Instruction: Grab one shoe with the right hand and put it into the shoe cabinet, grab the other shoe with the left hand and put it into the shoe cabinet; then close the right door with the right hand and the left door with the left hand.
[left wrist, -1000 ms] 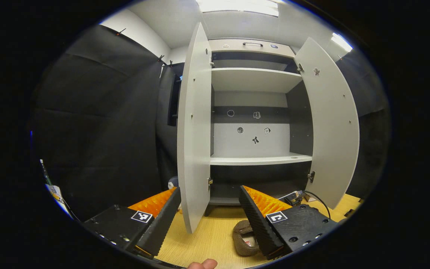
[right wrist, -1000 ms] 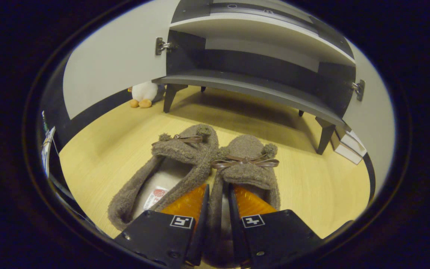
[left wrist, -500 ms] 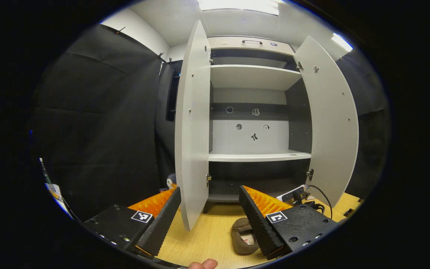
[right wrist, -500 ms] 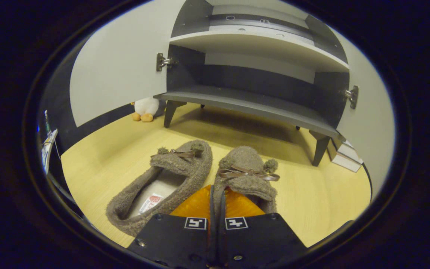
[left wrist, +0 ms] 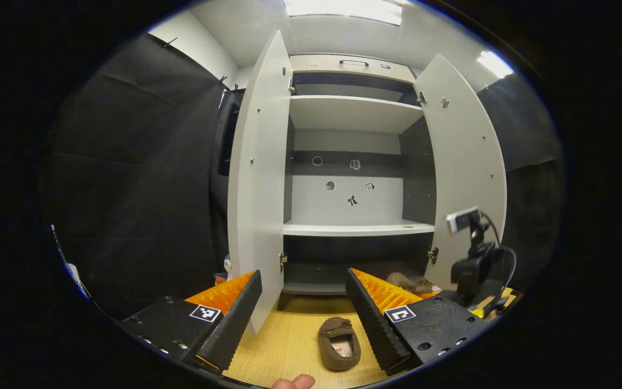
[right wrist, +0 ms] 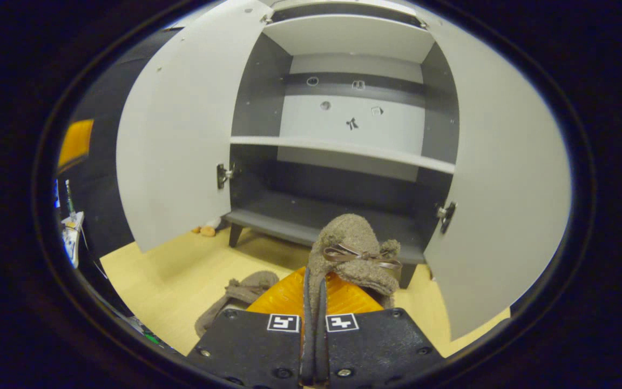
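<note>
Both doors of the white and grey shoe cabinet (left wrist: 354, 229) stand wide open, and its shelves are bare. My right gripper (right wrist: 313, 281) is shut on the side wall of a brown fuzzy slipper with a bow (right wrist: 351, 246). It holds the slipper off the floor in front of the cabinet's bottom shelf (right wrist: 289, 213). The other slipper (right wrist: 241, 294) lies on the wooden floor to the lower left. In the left gripper view this slipper (left wrist: 339, 336) lies between the fingers of my open left gripper (left wrist: 305, 305), farther off. The held slipper (left wrist: 411, 282) shows near the right door (left wrist: 467, 162).
The left door (right wrist: 176, 146) and right door (right wrist: 500, 189) flank the opening. A small plush toy (right wrist: 205, 229) sits on the floor behind the left door. Black cloth walls close in both sides. A fingertip (left wrist: 292, 382) shows at the bottom edge of the left gripper view.
My right gripper closed on the slipper's side, lifted it off the floor and brought it up toward the cabinet. The left gripper drew back a little and stays open.
</note>
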Demonstrator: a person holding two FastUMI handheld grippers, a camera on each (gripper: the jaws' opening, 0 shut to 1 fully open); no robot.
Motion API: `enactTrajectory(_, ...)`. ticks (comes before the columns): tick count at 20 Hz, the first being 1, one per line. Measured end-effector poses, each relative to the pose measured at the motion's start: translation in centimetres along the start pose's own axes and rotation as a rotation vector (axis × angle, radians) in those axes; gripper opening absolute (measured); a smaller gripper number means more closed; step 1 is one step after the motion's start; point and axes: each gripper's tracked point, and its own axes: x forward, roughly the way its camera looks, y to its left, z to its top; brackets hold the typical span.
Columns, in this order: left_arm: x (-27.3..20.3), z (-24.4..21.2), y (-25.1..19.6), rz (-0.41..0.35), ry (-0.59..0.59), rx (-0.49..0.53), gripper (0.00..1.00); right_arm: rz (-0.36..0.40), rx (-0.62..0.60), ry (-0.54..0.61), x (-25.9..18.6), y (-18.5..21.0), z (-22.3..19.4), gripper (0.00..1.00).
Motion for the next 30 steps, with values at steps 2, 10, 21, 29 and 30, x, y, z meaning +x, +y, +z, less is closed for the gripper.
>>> enactTrajectory(2, 0.1, 0.2, -0.3, -0.009, -0.009, -0.005, 0.95, -0.014, 0.004, -0.033, -0.8, -0.9, 3.9, 0.05)
enactTrajectory(10, -0.1, 0.3, 0.0, -0.012, -0.020, -0.020, 0.94, -0.089, -0.029, -0.121, 4.2, -6.3, 18.5, 0.05)
enactTrajectory(21, -0.3, -0.7, 1.6, 0.029, 0.008, -0.004, 0.94, -0.164, -0.131, 0.079, 19.0, -9.9, 23.1, 0.05)
enactTrajectory(29, -0.2, -1.3, 2.3, 0.052, 0.022, 0.006, 0.95, -0.170, -0.121, 0.237, 23.0, -9.4, 20.3, 0.06)
enactTrajectory(30, 0.0, -1.3, 2.4, 0.053, 0.022, 0.005, 0.95, -0.184, -0.128, 0.229, 23.0, -9.6, 20.6, 0.11)
